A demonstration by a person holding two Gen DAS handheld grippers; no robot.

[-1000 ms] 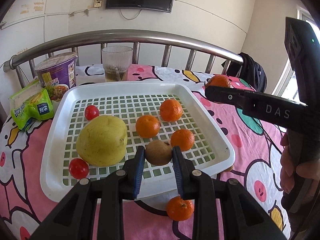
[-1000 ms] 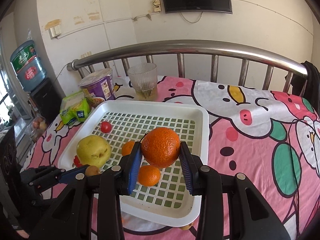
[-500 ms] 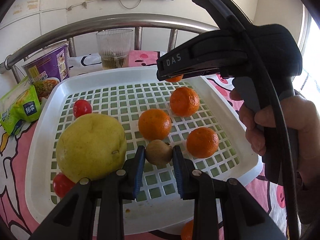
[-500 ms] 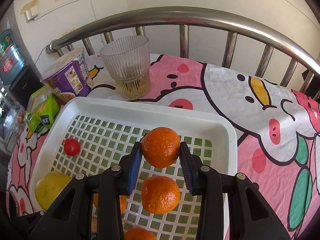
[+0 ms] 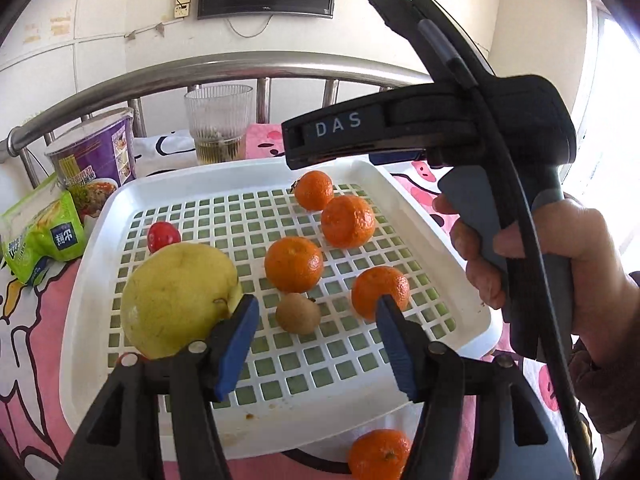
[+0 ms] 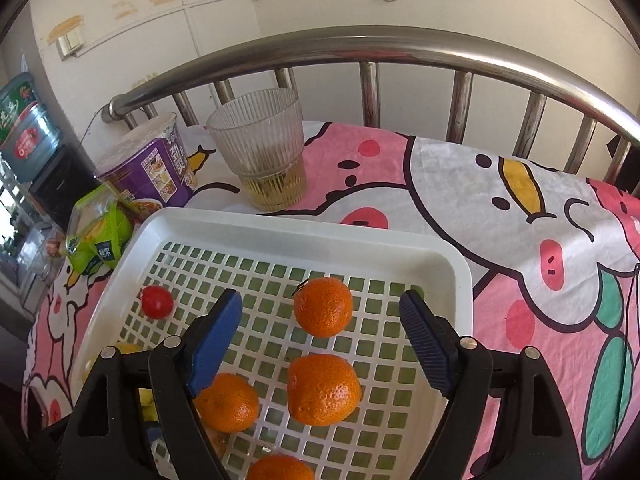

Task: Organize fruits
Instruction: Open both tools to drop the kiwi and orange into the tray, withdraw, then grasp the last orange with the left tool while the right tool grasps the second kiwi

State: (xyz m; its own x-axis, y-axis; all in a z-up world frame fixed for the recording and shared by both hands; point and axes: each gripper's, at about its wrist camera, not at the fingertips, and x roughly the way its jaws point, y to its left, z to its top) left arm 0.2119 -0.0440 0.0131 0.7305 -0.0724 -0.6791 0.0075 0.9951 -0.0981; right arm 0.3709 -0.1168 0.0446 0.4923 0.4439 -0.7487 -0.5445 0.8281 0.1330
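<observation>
A white slotted tray (image 5: 244, 178) (image 6: 280, 226) holds several tangerines, a large yellow pear (image 5: 178, 298), a brown kiwi (image 5: 298, 314) and a red cherry tomato (image 5: 163, 236) (image 6: 157, 301). My left gripper (image 5: 314, 322) is open above the kiwi, which lies free on the tray. My right gripper (image 6: 320, 320) is open above the tray; a tangerine (image 6: 323, 307) (image 5: 314, 190) lies free between its jaws near the far rim. The right tool's body (image 5: 460, 132) crosses the left wrist view. One tangerine (image 5: 378, 454) lies on the cloth in front of the tray.
A ribbed glass (image 6: 262, 148) with some liquid, a purple noodle cup (image 6: 150, 164) and a green snack bag (image 6: 98, 236) stand behind and left of the tray. A steel rail (image 6: 360, 46) runs along the back. Pink cartoon cloth (image 6: 540, 220) covers the table.
Both grippers have opened. The left let go of the kiwi on the tray. The right moved over the tray's far side and released its tangerine there.
</observation>
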